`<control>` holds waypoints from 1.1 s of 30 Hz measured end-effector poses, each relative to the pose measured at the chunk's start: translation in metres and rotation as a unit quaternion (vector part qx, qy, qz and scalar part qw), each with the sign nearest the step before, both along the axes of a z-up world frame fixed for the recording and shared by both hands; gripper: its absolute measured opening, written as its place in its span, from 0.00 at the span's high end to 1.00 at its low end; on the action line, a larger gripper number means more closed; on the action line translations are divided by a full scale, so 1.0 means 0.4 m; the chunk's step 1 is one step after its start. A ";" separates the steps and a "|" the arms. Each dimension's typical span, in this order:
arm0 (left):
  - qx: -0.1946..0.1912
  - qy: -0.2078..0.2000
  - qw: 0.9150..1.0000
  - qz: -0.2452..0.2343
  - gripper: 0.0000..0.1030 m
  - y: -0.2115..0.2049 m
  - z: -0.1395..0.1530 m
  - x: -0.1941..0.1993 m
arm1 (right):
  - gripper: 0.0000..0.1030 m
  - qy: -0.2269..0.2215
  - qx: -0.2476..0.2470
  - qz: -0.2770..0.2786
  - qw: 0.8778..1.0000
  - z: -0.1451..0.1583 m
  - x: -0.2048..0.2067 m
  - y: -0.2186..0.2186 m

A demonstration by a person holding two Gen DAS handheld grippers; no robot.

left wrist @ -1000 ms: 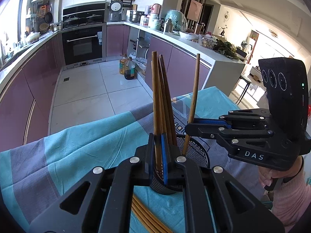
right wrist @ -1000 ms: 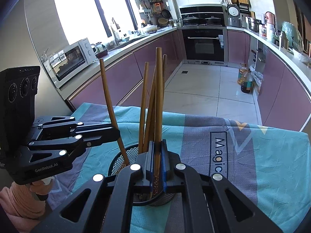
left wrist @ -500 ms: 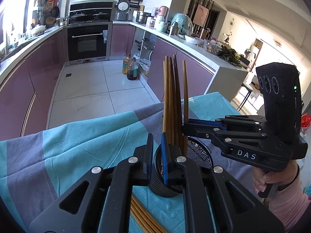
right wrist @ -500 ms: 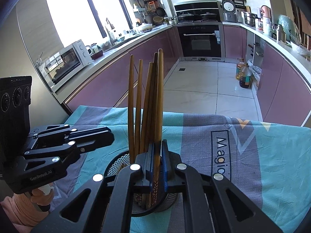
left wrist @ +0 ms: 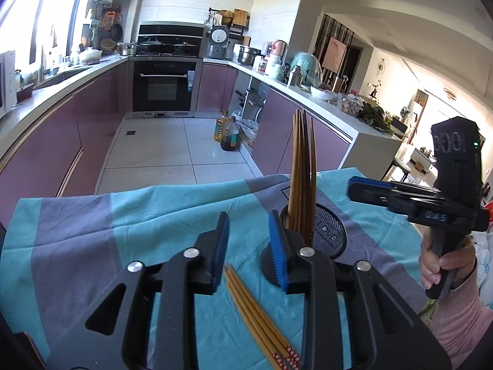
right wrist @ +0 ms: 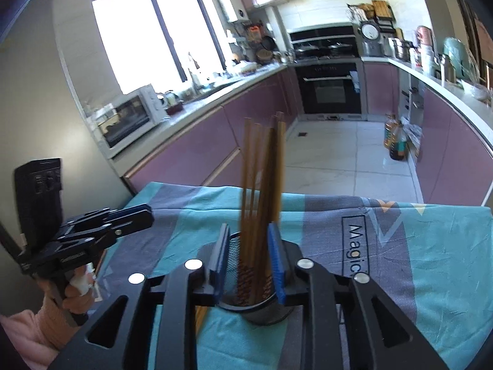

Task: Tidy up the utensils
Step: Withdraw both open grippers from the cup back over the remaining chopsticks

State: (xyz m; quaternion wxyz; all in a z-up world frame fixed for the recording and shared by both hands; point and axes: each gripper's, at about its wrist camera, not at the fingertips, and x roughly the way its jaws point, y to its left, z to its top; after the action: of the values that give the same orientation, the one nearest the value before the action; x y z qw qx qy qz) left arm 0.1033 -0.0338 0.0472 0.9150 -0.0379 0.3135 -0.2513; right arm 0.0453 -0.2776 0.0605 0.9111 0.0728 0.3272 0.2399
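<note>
A black mesh utensil holder [left wrist: 326,234] stands on the blue-and-grey tablecloth, with several wooden chopsticks [left wrist: 302,172] upright in it. It also shows in the right wrist view [right wrist: 255,302], with its chopsticks [right wrist: 262,191]. My left gripper [left wrist: 249,249] is open and empty, just left of the holder and above several chopsticks [left wrist: 262,320] lying flat on the cloth. My right gripper [right wrist: 248,259] is open, its jaws standing on either side of the upright chopsticks without touching them. The right gripper also shows in the left wrist view [left wrist: 357,186], to the right of the holder.
The tablecloth [left wrist: 101,231] covers the table, whose far edge drops to a tiled kitchen floor. Purple cabinets, an oven [left wrist: 163,88] and two oil bottles [left wrist: 228,134] stand beyond. The left gripper also shows at the left in the right wrist view [right wrist: 144,215].
Both grippers opened and let go of their chopsticks, which now stand together in the holder. The left gripper pulled back to the left and the right gripper drew away to the right.
</note>
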 end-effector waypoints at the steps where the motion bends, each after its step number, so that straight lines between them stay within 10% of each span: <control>1: 0.001 -0.001 1.000 0.002 0.73 0.010 -0.002 -0.010 | 0.61 -0.005 0.002 0.011 1.000 0.004 -0.021 0.007; 11: 0.038 0.038 0.998 -0.013 0.68 0.046 -0.131 -0.135 | 0.58 0.035 -0.026 0.089 0.995 -0.103 -0.132 0.128; 33: 0.072 0.128 0.989 -0.037 0.68 -0.045 -0.336 -0.168 | 0.58 0.117 -0.067 0.049 0.990 -0.308 -0.089 0.238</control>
State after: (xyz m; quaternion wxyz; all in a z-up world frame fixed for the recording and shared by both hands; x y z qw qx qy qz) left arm 0.0360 -0.0517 -0.0872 0.8579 0.0076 0.4461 -0.2549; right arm 0.0096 -0.1825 -0.0628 0.8565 0.0229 0.4504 0.2511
